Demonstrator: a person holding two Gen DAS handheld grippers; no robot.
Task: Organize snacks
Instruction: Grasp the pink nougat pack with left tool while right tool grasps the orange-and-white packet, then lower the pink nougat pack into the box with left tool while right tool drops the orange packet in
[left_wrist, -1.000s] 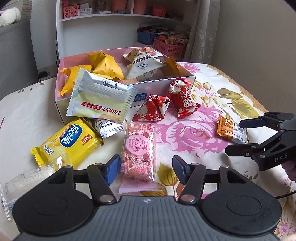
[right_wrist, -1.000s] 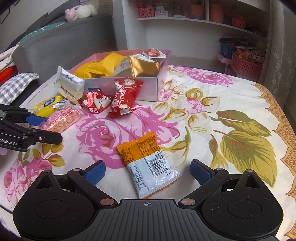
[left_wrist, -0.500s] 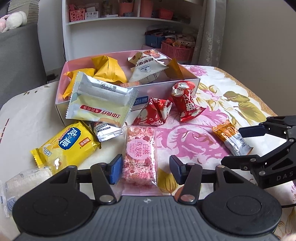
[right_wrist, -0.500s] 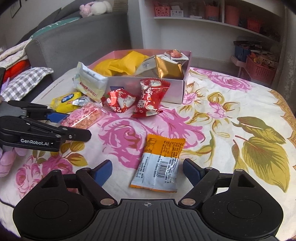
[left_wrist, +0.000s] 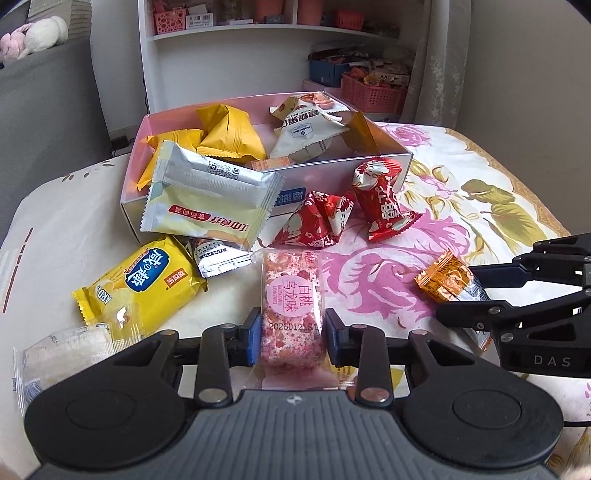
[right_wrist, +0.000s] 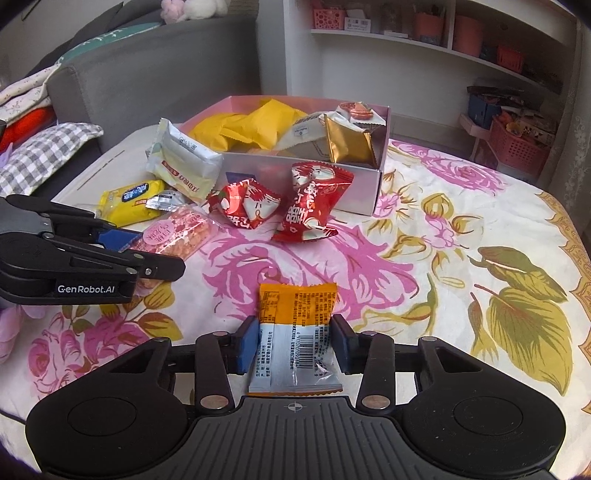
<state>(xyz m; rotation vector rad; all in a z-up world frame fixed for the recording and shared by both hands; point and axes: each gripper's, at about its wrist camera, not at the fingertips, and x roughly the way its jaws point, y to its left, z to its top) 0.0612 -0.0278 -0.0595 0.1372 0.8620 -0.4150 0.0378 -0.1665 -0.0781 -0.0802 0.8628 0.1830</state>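
Pink speckled snack bar (left_wrist: 291, 310), round label, clear wrapper

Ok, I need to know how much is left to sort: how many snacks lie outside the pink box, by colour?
Red packets: 2
Yellow packet: 1
Pink packet: 1
Orange packet: 1
Cream packet: 1
Silver packet: 1
Clear packet: 1
Total: 8

Floral cloth (right_wrist: 461, 236) underfoot; grey sofa (right_wrist: 147, 74) at 10 o'clock, white shelves (right_wrist: 424, 40) at 1 o'clock.
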